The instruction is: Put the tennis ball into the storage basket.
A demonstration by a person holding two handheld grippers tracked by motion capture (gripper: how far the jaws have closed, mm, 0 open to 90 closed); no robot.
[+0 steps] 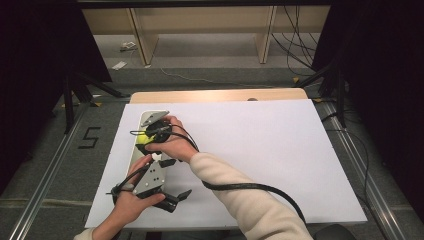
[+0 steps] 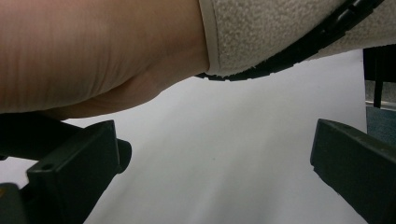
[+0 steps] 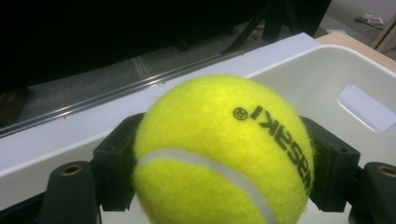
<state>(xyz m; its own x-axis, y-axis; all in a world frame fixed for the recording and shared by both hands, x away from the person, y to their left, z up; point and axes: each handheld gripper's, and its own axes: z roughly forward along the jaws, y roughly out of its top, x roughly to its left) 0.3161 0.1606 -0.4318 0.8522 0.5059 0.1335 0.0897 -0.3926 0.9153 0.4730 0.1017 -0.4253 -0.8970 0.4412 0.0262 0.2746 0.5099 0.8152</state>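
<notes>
My right gripper [image 1: 151, 138] is shut on a yellow tennis ball [image 3: 219, 154], with a black pad pressed against each side of it. It holds the ball [image 1: 143, 136] over a long white bin [image 1: 135, 159] at the left of the white table top. In the right gripper view the bin's wall [image 3: 303, 79] and its handle slot lie just behind the ball. My left gripper [image 1: 176, 178] stands open near the front left of the table, level with the surface and with nothing between its jaws. In the left gripper view [image 2: 215, 158] the right wrist and cream sleeve [image 2: 280, 32] pass close above.
A white sheet [image 1: 260, 150] covers the table, with a strip of wooden edge [image 1: 215, 95] at the back. The right gripper's black cable [image 1: 250, 187] trails across the forearm. Dark curtains, stand legs and floor cables surround the table.
</notes>
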